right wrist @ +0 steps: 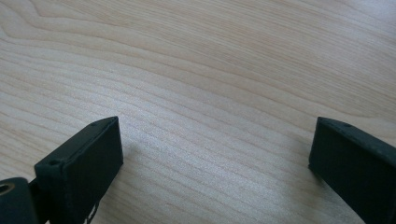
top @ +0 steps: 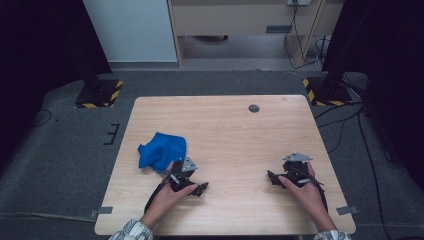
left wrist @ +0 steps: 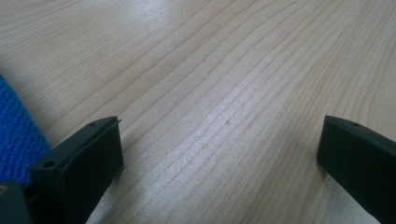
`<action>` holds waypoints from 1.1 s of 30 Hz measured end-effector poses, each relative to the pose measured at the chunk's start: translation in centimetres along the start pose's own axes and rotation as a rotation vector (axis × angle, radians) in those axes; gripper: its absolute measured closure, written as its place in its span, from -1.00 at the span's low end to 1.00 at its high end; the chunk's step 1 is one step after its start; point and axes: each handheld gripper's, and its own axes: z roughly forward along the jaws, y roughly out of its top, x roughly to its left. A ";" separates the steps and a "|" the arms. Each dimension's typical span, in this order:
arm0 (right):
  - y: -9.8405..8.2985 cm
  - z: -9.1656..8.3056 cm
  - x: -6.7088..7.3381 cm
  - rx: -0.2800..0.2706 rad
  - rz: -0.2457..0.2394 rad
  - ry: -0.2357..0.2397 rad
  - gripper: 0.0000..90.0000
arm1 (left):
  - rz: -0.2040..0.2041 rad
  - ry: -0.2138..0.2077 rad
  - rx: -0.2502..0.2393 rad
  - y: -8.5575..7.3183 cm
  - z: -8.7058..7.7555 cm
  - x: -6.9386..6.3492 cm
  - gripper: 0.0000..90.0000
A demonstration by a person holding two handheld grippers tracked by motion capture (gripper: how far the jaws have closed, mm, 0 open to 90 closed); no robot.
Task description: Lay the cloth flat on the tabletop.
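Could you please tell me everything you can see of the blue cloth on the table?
The blue cloth is a bright blue fabric with a knitted-looking weave, lying crumpled in a loose heap on the left part of the wooden table. The left gripper sits just beside it, open; whether they touch I cannot tell.

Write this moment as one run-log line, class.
left tool: open, beside blue cloth | right tool: open, nothing held | table: cloth crumpled

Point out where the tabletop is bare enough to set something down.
Bare wood runs across the far half of the table up to the round hole, and between the left hand-held gripper and right hand-held gripper. It is crowded only near-left, around the blue cloth.
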 end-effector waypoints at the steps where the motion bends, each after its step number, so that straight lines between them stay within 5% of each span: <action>1: 0.0 0.0 0.0 -0.001 0.000 0.000 -0.94 | 0.001 0.000 0.001 0.0 -0.1 0.0 -0.99; 16: 0.0 0.0 0.0 0.000 -0.004 0.001 -0.94 | 0.003 0.019 -0.121 1.1 -3.0 0.4 -0.88; 18: 0.0 0.0 0.0 -0.001 -0.004 0.001 -0.94 | 0.006 0.041 -0.146 1.2 -3.8 1.0 -0.87; 21: 0.0 0.0 0.0 -0.001 -0.004 0.001 -0.94 | -0.041 0.071 -0.183 0.9 -5.2 2.7 -0.87; 33: 0.0 0.0 0.0 -0.002 -0.004 0.001 -0.94 | -0.139 0.171 -0.221 -0.6 -8.1 7.0 -0.90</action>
